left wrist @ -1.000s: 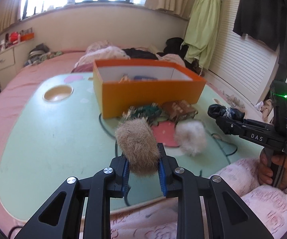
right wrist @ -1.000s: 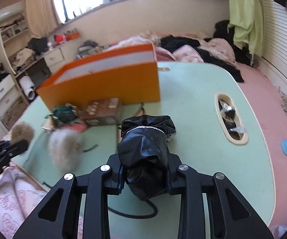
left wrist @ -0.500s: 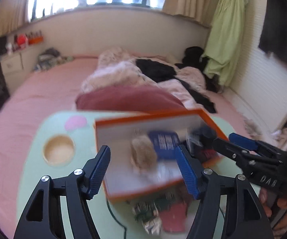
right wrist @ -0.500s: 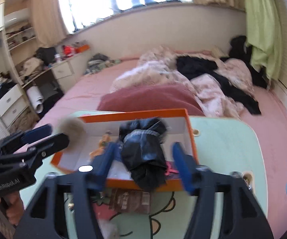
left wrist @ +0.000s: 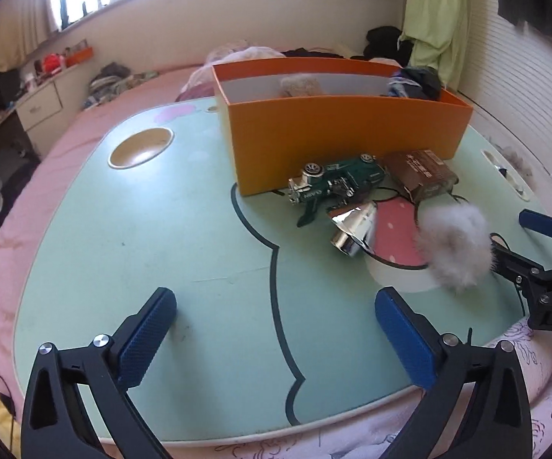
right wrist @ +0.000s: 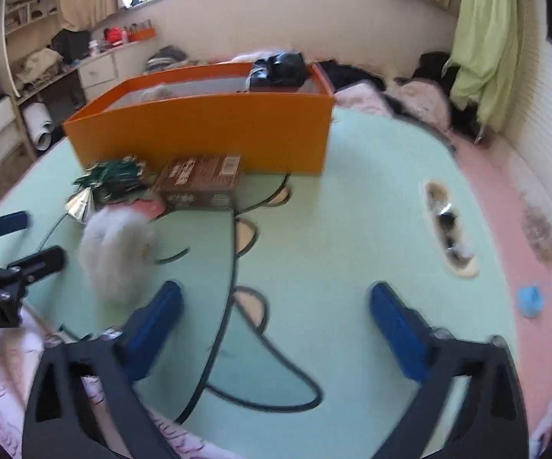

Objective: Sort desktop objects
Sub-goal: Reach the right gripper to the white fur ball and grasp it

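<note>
An orange box (left wrist: 337, 134) (right wrist: 207, 134) stands on the green table (left wrist: 142, 237) (right wrist: 371, 206). A brown fur ball (left wrist: 301, 86) and a black pouch (right wrist: 278, 70) lie inside it. In front of the box lie a green toy car (left wrist: 333, 183), a brown carton (left wrist: 421, 174) (right wrist: 199, 181), a silver cone (left wrist: 354, 227) and a white fur ball (left wrist: 454, 244) (right wrist: 117, 252). My left gripper (left wrist: 276, 336) is open and empty over the table's near edge. My right gripper (right wrist: 276, 329) is open and empty, right of the white fur ball.
The table has a round cup recess (left wrist: 140, 147) at the left and a slot (right wrist: 448, 229) at the right. A black cable (right wrist: 260, 401) lies near the front edge. Pink bedding (left wrist: 544, 413) surrounds the table. A blue cap (right wrist: 530, 300) lies on the bed.
Both grippers opened and dropped their loads into the orange box: the brown fur ball from the left, the black pouch from the right. Both have drawn back low over the table's near edge.
</note>
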{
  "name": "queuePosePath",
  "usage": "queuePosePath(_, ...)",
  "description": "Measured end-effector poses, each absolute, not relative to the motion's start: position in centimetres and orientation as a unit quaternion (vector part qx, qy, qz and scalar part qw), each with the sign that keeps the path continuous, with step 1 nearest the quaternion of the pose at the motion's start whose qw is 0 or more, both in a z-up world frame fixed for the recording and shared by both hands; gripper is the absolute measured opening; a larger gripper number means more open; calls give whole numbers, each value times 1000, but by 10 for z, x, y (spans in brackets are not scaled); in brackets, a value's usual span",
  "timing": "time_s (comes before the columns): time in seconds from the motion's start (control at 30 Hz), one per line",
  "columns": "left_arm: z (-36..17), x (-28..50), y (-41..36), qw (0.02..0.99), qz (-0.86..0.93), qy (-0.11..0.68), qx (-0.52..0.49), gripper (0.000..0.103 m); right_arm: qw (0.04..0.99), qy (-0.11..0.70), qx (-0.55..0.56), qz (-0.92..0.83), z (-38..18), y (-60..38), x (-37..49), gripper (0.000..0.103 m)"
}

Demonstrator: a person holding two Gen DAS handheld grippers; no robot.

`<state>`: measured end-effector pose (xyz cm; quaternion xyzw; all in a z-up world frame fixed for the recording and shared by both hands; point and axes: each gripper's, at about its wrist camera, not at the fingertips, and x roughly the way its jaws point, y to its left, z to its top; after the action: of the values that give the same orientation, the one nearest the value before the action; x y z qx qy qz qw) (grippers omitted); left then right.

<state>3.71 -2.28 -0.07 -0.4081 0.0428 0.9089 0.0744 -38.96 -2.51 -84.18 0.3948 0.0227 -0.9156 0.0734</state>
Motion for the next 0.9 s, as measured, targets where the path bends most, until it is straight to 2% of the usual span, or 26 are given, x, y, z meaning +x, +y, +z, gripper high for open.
queuePosePath(0.23,-1,38,-25,72,910,40,-406,103,71,20,395,-916,-874,-16,-377,103)
queuePosePath(0.5,-2,37,-21,77,910,44,-405,103,71,20,397,-915,-856,-17,-379,103)
queuePosePath(0.87,-3,36,-22,76,910,43,-405,103,61,16,397,-916,-868,-17,-380,103)
queuePosePath(0.9,-3,36,-22,76,910,42,-405,103,60,16,395,-916,-856,-15,-381,103)
